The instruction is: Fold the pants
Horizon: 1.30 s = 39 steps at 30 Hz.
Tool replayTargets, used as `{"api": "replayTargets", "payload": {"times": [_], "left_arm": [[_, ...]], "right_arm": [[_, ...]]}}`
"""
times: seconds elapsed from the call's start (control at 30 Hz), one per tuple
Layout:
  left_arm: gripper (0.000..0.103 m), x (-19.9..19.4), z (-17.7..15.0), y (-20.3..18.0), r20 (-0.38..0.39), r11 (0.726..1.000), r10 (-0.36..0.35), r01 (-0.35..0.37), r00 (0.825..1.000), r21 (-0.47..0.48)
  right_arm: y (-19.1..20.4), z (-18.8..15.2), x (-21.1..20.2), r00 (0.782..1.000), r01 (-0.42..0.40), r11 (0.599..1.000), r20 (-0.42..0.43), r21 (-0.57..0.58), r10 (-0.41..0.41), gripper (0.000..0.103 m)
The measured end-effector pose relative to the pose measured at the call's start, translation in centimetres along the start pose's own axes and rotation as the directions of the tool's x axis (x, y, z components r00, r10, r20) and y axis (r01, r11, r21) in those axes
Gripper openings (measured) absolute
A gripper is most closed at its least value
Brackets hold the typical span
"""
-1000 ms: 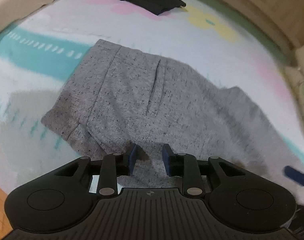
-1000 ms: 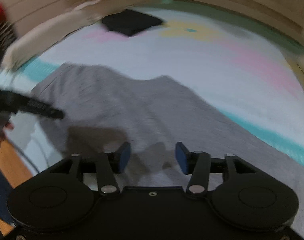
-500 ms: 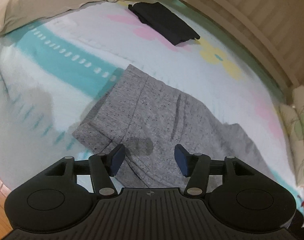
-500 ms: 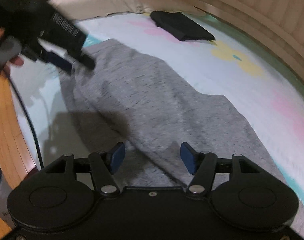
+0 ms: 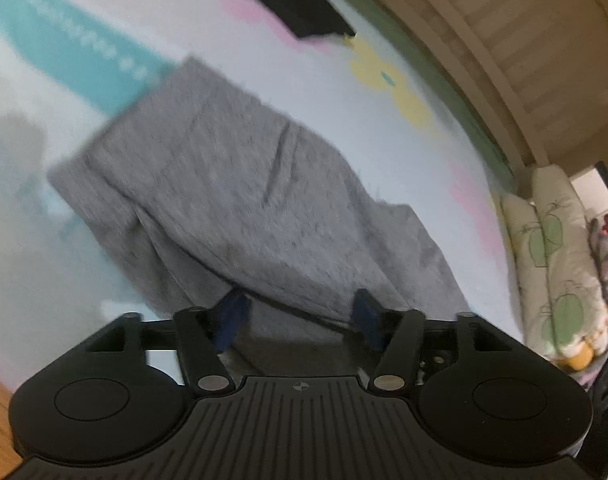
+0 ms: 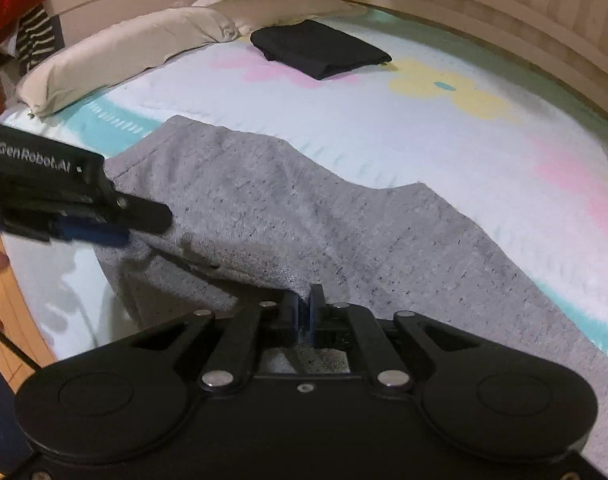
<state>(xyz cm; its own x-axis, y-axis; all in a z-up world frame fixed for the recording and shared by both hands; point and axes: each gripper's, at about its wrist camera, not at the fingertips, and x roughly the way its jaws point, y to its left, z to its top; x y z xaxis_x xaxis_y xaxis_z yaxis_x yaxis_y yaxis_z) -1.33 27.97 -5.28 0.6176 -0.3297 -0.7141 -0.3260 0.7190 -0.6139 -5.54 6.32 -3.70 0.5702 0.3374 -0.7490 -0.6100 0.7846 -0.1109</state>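
Grey speckled pants lie on the bed, folded in half lengthwise, with the waist end at the left. My right gripper is shut on the near edge of the top layer and lifts it slightly. In the left wrist view the pants lie ahead, and my left gripper is open with its blue pads on either side of the raised near edge. The left gripper also shows in the right wrist view at the waist end.
The bed sheet is white with teal, pink and yellow patterns. A folded black garment lies at the far side. Beige pillows sit at the head. Floral cushions stand at the right. A wooden floor edge is at the left.
My right gripper has closed on the pants' near edge and lifted it. My left gripper has opened wider and moved in closer to that edge.
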Motion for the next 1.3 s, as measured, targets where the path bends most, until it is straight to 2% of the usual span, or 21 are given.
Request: {"api": "replayTargets", "payload": {"times": [0.03, 0.1, 0.23, 0.4, 0.43, 0.47, 0.5, 0.53, 0.6, 0.67, 0.8, 0.87, 0.93, 1.0, 1.1, 1.17, 1.23, 1.3], "left_arm": [[0.07, 0.5, -0.1, 0.0, -0.009, 1.0, -0.001, 0.001, 1.0, -0.015], [0.07, 1.1, -0.1, 0.2, -0.008, 0.999, -0.008, 0.008, 1.0, -0.049], [0.07, 1.9, 0.4, 0.2, 0.034, 0.994, -0.021, 0.024, 0.999, -0.11], [0.067, 2.5, 0.8, -0.8, 0.104, 0.991, 0.113, -0.105, 0.988, -0.08], [0.059, 2.5, 0.7, -1.1, 0.103, 0.991, 0.125, -0.118, 0.987, -0.07], [0.04, 2.3, 0.7, -1.2, 0.108, 0.99, 0.135, -0.13, 0.985, -0.052], [0.031, 2.1, 0.6, -1.4, 0.115, 0.989, 0.146, -0.143, 0.983, -0.034], [0.025, 1.8, 0.6, -1.6, 0.129, 0.988, 0.154, -0.153, 0.98, -0.018], [0.019, 0.7, 0.8, -1.8, 0.148, 0.99, 0.141, -0.142, 0.979, -0.005], [0.019, -1.2, 0.9, -2.4, 0.183, 0.991, 0.123, -0.132, 0.975, 0.034], [0.019, -5.3, 0.5, -3.5, 0.26, 0.973, 0.144, -0.184, 0.955, 0.136], [0.019, -6.2, 0.3, -2.8, 0.243, 0.97, 0.168, -0.204, 0.955, 0.132], [0.019, -6.4, 0.1, -1.7, 0.232, 0.962, 0.215, -0.247, 0.949, 0.12], [0.019, -6.0, 0.0, -0.6, 0.208, 0.954, 0.261, -0.285, 0.943, 0.094], [0.019, -5.7, 0.1, 0.6, 0.162, 0.96, 0.267, -0.277, 0.95, 0.036], [0.019, -5.5, 0.3, -0.1, 0.161, 0.958, 0.267, -0.28, 0.95, 0.066], [0.02, -5.3, 0.6, -1.3, 0.178, 0.952, 0.265, -0.287, 0.948, 0.109], [0.02, -4.5, 1.4, -3.0, 0.176, 0.95, 0.25, -0.276, 0.952, 0.146]], "right_arm": [[0.0, -0.1, 0.1, 1.0, -0.001, 1.0, -0.008, -0.001, 0.001, 0.008], [0.4, -0.2, 0.0, 1.0, 0.004, 1.0, -0.006, -0.02, -0.005, 0.008], [1.0, -0.3, -0.1, 1.0, 0.011, 0.999, 0.004, -0.052, -0.01, 0.008], [1.0, -0.3, 0.1, 1.0, 0.009, 0.999, -0.006, -0.053, -0.009, 0.008], [1.0, -0.3, 0.2, 1.0, 0.009, 0.999, -0.007, -0.052, -0.009, 0.008], [1.0, -0.3, 0.2, 1.0, 0.009, 0.999, -0.008, -0.048, -0.009, 0.007], [1.0, -0.3, 0.1, 1.0, 0.011, 0.999, -0.007, -0.045, -0.011, 0.007], [1.0, -0.3, 0.1, 1.0, 0.016, 0.999, -0.004, -0.047, -0.017, 0.007], [1.1, -0.3, -0.1, 1.0, 0.024, 0.998, 0.005, -0.057, -0.024, 0.007], [1.0, -0.2, -0.5, 1.0, 0.015, 0.998, 0.009, -0.059, -0.015, 0.007], [1.1, -0.3, -2.6, 0.998, -0.027, 0.998, 0.049, -0.051, 0.03, 0.007], [1.6, -0.7, -3.4, 0.997, -0.037, 0.997, 0.064, -0.069, 0.041, 0.009], [2.3, -1.2, -3.5, 0.997, -0.049, 0.995, 0.055, -0.09, 0.054, 0.009], [3.0, -1.7, -2.6, 0.998, -0.05, 0.992, 0.025, -0.114, 0.053, 0.009], [4.2, -2.9, -0.3, 0.998, -0.051, 0.986, -0.052, -0.157, 0.044, 0.009], [5.0, -3.6, 0.8, 0.997, -0.033, 0.981, -0.073, -0.19, 0.019, 0.009], [5.7, -4.2, 0.9, 0.999, 0.004, 0.973, -0.04, -0.232, -0.014, 0.011], [6.0, -4.2, 0.5, 1.0, 0.006, 0.966, -0.025, -0.26, -0.013, 0.02]]}}
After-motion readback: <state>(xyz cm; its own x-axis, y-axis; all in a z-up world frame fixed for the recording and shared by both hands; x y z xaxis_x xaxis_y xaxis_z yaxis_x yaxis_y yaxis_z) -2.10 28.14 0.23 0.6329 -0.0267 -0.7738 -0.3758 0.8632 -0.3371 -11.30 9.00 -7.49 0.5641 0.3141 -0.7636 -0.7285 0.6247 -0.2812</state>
